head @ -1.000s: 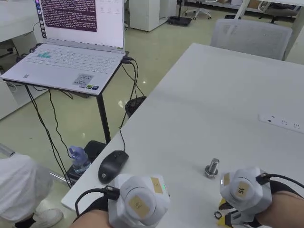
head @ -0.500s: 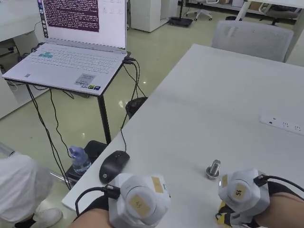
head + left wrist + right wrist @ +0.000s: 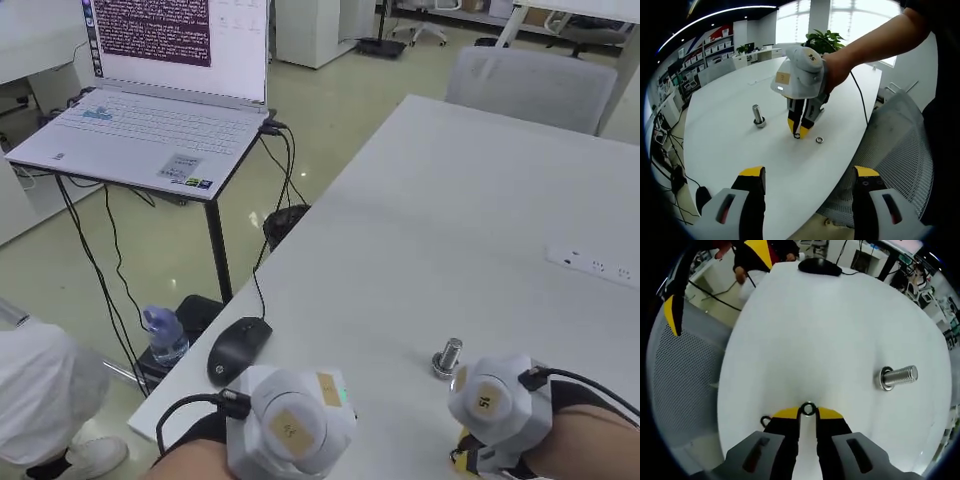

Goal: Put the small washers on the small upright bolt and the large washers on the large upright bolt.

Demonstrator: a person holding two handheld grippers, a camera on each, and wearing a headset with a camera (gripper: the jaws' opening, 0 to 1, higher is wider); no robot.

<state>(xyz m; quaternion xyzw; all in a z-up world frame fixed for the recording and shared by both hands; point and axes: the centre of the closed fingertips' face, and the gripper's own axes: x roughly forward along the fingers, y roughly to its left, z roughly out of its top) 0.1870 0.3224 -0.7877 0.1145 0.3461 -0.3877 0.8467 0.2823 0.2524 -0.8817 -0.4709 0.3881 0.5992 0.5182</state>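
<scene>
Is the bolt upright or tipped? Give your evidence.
Upright: the bolt stands head-down on the white table, threaded shank pointing up.

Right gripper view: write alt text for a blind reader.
The right gripper pinches a small washer in its yellow-tipped jaws over a white table. An upright bolt stands at right, a black mouse near the far edge.

In the head view the bottom edge cuts off my left hand-held gripper (image 3: 290,428) and right hand-held gripper (image 3: 468,458), and their housings cover the jaws. I can't judge whether the washer (image 3: 808,409) pinched at the right tips is small or large. A second washer (image 3: 765,418) sits half tucked behind that gripper's jaw. The laptop (image 3: 150,120) screen runs off the top, its text too small to read.
</scene>
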